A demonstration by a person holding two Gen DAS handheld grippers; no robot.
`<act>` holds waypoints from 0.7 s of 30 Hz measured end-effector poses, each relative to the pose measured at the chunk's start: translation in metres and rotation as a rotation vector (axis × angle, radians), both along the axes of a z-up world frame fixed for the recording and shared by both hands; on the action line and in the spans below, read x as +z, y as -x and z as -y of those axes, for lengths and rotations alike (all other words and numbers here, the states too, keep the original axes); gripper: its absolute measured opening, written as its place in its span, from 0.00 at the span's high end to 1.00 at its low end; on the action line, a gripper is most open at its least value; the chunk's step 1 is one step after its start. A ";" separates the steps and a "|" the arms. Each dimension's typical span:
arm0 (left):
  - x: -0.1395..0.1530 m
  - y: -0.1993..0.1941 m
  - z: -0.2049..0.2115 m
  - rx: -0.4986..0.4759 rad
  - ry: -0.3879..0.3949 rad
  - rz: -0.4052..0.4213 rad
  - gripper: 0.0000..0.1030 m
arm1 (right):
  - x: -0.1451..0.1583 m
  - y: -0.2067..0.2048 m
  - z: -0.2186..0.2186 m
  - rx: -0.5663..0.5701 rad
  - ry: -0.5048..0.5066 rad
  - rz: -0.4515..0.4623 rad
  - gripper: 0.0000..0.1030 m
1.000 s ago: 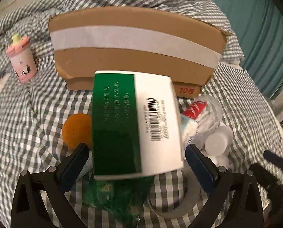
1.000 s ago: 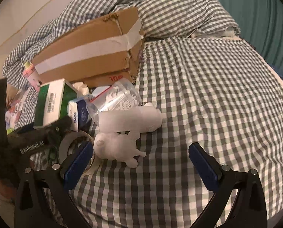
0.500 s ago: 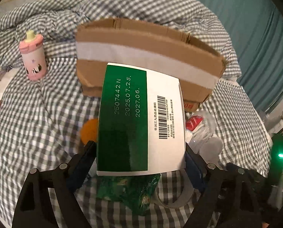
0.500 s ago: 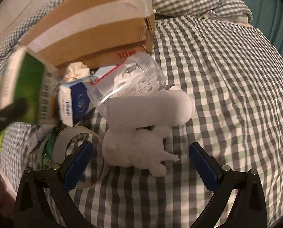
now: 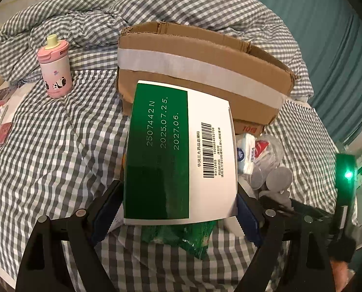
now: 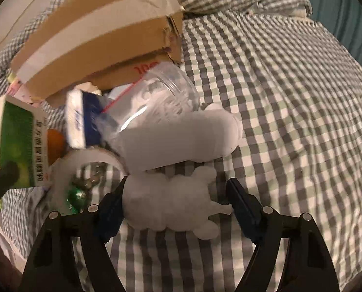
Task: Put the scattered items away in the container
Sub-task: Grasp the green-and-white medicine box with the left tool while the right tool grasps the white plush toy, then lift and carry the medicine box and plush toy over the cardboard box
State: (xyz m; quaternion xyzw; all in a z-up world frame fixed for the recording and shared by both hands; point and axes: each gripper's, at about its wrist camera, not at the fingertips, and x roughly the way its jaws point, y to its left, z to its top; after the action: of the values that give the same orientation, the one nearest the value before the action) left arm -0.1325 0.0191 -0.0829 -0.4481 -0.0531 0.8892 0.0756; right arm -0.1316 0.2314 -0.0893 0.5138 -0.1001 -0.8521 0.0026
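Box (image 5: 181, 150) in left tool (image 5: 178, 209): "2507442N", "2025.07.25.", "2027.06.", barcode.

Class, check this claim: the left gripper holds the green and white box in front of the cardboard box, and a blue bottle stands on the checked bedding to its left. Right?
Wrong in one respect: the bottle is pink, not blue, as the left wrist view shows. The left gripper does hold the green and white box before the cardboard box.

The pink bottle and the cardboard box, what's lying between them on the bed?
Nothing: in the left wrist view, only bare checked bedding separates the pink bottle from the cardboard box. The right wrist view barely shows that stretch.
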 end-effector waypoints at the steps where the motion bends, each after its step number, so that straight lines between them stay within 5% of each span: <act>1: 0.001 -0.002 0.000 0.002 -0.002 -0.002 0.15 | 0.006 -0.005 0.001 0.005 -0.003 -0.015 0.25; 11: 0.039 -0.036 -0.002 0.002 0.020 -0.074 0.15 | 0.093 -0.046 0.024 0.039 -0.119 -0.212 0.25; 21: 0.068 -0.067 0.008 0.004 0.038 -0.104 0.14 | 0.130 -0.072 0.034 0.061 -0.124 -0.247 0.25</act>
State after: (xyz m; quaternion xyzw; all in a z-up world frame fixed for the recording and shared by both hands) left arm -0.0654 0.0115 -0.0150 -0.4026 -0.0332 0.9123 0.0679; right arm -0.0593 0.1978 0.0411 0.4071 -0.0306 -0.9128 0.0090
